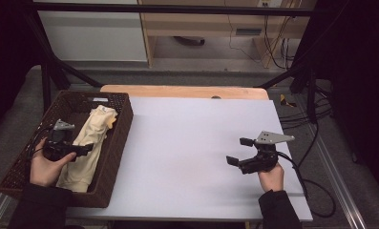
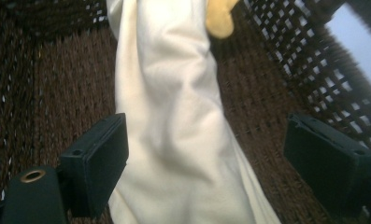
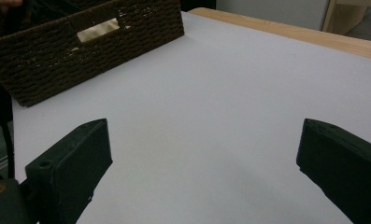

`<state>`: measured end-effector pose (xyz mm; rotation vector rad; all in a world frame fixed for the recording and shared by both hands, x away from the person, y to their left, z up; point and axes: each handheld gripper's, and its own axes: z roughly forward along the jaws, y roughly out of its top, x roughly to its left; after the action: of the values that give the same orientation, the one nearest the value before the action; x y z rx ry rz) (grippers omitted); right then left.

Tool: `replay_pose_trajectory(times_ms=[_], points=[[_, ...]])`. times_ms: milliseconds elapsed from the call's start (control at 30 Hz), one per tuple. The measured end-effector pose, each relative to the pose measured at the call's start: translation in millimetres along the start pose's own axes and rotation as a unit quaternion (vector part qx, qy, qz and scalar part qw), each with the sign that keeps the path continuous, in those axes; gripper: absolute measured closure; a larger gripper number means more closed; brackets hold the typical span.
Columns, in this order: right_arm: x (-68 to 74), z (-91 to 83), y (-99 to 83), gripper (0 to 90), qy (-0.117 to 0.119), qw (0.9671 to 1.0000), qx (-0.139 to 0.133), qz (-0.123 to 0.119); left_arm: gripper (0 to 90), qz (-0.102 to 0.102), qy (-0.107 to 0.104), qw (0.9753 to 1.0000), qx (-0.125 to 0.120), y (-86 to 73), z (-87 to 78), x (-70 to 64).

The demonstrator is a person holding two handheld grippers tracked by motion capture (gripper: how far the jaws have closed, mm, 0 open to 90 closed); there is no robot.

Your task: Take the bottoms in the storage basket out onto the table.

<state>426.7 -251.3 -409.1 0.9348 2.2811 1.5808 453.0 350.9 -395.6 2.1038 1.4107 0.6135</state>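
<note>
Black jaws of the left hand-held gripper (image 2: 202, 154) are seen nearest in the left gripper view, spread wide apart, with a cream cloth (image 2: 174, 116) lying between them; one jaw stands just beside the cloth's edge, while the other is well apart from it, and nothing is clamped. Soft folds and a smooth, pale surface are shown there, and a yellower patch is visible at the cloth's far end, details that are only faintly made out in the high view. From the high view, the whole setting is given instead: the cloth (image 1: 89, 143) is seen lying inside a dark brown woven basket (image 1: 115, 157) at the left end of the bench (image 1: 187, 157), which is covered by a white sheet. The cloth's long axis is seen to run along the basket's length, from the near end by the person's left hand (image 1: 44, 167) to the far end, where the yellower part points away from the person. The left hand-held gripper (image 1: 77, 150) is held over the cloth's near half. In the right gripper view, the basket's outer wall (image 3: 80, 51) is shown from the side, with a strip of cream visible through its handle slot. The right hand-held gripper (image 1: 239, 151) is held above bare bench, well apart from the basket, its jaws wide apart and empty.
</note>
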Motion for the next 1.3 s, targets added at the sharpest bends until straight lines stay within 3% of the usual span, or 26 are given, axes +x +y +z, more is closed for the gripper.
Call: replay_pose_trajectory(times_ms=[167,400,700,967,1300], points=[[0.1,-1.4,0.4,3.7,-0.001,1.0000,-0.003,0.002,17.6,-0.012,-0.002,0.9999,0.004,-2.5,4.5,1.9],[0.1,-1.5,0.4,3.7,-0.001,1.0000,-0.002,0.001,19.3,-0.011,-0.006,0.9998,0.018,-4.1,9.8,1.9],[0.1,-1.7,0.4,3.7,-0.002,1.0000,-0.002,0.001,20.1,-0.004,0.013,0.9988,0.047,-7.7,19.0,2.9],[-0.2,-1.4,0.3,3.7,-0.002,1.0000,0.000,0.000,22.7,-0.011,0.009,0.9986,0.051,-8.7,24.1,4.4],[0.0,-1.0,0.2,3.7,-0.001,1.0000,0.000,0.001,26.3,-0.010,0.010,0.9969,0.077,-11.5,31.0,3.6]])
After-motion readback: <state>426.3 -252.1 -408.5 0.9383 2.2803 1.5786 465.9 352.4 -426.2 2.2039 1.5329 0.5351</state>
